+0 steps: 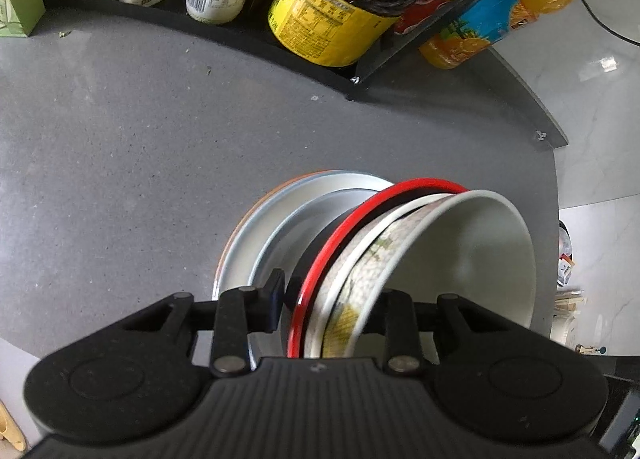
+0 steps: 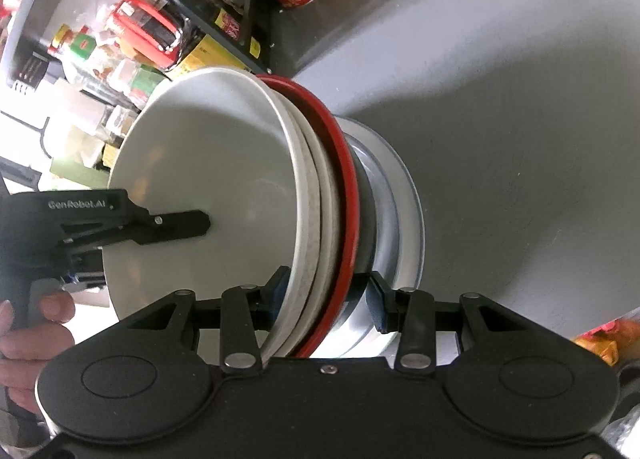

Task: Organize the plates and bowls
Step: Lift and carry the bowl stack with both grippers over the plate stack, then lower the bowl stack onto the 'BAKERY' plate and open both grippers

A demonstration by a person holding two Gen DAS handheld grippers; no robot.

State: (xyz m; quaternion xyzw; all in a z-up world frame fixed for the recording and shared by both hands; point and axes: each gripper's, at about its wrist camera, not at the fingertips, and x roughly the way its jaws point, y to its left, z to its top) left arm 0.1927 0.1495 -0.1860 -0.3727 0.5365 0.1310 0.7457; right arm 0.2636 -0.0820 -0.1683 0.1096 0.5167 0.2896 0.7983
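Two grippers' jaws clamped on nested bowls (image 2: 208,163), left gripper (image 1: 332,299), right gripper (image 2: 328,299), plates (image 2: 404,211) behind.

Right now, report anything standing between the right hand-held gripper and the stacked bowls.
Nothing visible does: the right hand-held gripper straddles the rims of the stacked bowls. The left hand-held gripper reaches in from the opposite side.

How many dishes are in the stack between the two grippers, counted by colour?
White dishes: 2
Red-rimmed black bowl: 1
Silver metal plates: 2
Orange dish, of which only an edge shows: 1
Total: 6
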